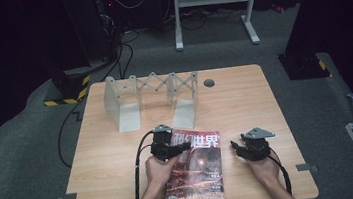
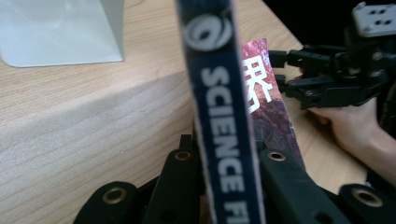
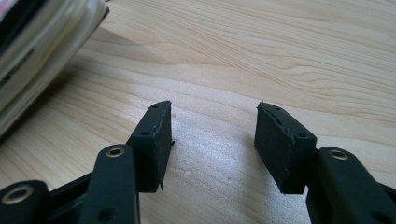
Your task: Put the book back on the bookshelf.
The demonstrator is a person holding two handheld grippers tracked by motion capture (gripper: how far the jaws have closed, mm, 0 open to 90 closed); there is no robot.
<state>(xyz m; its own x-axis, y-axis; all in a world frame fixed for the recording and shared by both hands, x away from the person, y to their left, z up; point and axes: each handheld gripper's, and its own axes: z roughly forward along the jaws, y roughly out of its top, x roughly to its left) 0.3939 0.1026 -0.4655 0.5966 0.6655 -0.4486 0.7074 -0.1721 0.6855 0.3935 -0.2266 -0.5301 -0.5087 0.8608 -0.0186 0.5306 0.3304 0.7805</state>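
Surface [image 1: 244, 96]: light wood-grain top, dark room, grey floor, white stand legs at 12 o'clock. Grey accordion rack [image 1: 151, 97] sits at rear of surface. We see the magazine [image 1: 195, 173] at 6 o'clock edge, red cover w/ white characters, navy spine reading "SCIENCE". Left tool [image 1: 182, 148] clamped on its spine edge. Right tool [image 1: 235, 148], at 3 o'clock of mag, jaws apart, holding nothing.

Red-covered magazine [image 1: 195, 175] with dark blue spine, left edge lifted, at table's near edge
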